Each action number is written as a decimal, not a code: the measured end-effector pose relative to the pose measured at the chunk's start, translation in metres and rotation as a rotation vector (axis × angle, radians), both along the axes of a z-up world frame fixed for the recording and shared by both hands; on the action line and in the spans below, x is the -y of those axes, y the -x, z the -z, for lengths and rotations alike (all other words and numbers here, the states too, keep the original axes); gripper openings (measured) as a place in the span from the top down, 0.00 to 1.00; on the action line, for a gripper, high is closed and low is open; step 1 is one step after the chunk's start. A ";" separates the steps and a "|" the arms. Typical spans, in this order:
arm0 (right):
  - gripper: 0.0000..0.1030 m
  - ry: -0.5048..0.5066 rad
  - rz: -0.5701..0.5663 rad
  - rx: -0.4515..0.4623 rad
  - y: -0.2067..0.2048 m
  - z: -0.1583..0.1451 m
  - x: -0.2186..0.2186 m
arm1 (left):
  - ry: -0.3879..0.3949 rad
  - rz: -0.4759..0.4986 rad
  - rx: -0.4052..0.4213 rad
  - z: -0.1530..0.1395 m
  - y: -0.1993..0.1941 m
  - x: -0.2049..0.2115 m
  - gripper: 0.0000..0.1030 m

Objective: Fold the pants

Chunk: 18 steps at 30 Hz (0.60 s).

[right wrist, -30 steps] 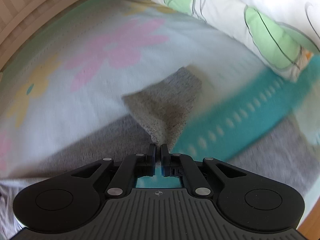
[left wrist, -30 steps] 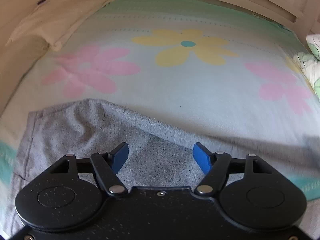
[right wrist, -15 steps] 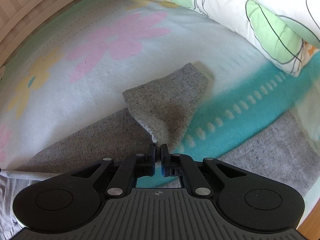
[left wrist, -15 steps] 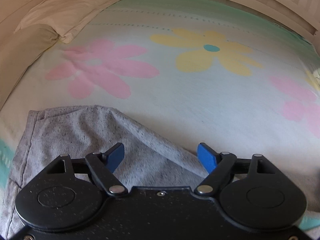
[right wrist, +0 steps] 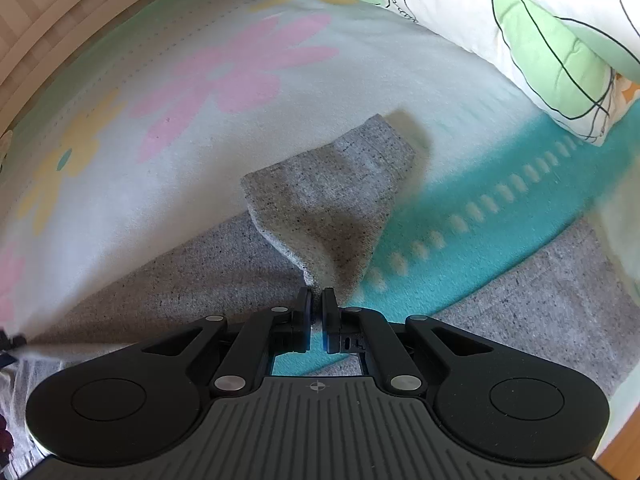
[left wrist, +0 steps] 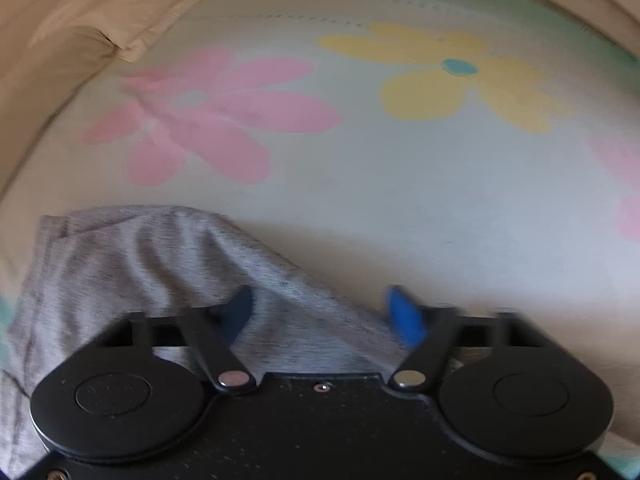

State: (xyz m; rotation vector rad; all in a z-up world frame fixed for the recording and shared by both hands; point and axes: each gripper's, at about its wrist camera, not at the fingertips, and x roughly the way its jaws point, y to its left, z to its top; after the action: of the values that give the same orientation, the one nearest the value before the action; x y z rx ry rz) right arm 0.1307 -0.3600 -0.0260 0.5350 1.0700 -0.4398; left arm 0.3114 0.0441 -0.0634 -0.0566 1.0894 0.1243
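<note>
Lying across the lower frame on the floral bedsheet (left wrist: 400, 200), heather-grey knit pants (left wrist: 140, 264); raised fold at centre in the right view. Right gripper (right wrist: 317, 300) clamped on that fold. Left gripper (left wrist: 320, 312) jaws just closing, grey cloth between, pads not pressing.

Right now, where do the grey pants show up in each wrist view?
Left wrist: pants fill the lower left, running under the tongs.
Right wrist: pants rise mid-frame, a corner pinched in the shut tongs.
Shared landmark: the pink flower on the bedsheet.
</note>
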 end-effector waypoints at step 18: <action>0.95 0.063 0.024 0.158 0.045 -0.051 0.007 | 0.069 0.010 0.232 -0.112 0.141 -0.020 0.92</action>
State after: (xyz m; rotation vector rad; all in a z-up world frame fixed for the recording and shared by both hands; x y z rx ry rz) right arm 0.0859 -0.3670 0.0253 0.5181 0.8957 -0.4435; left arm 0.1707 0.0639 0.0482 -0.1240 0.8620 0.0689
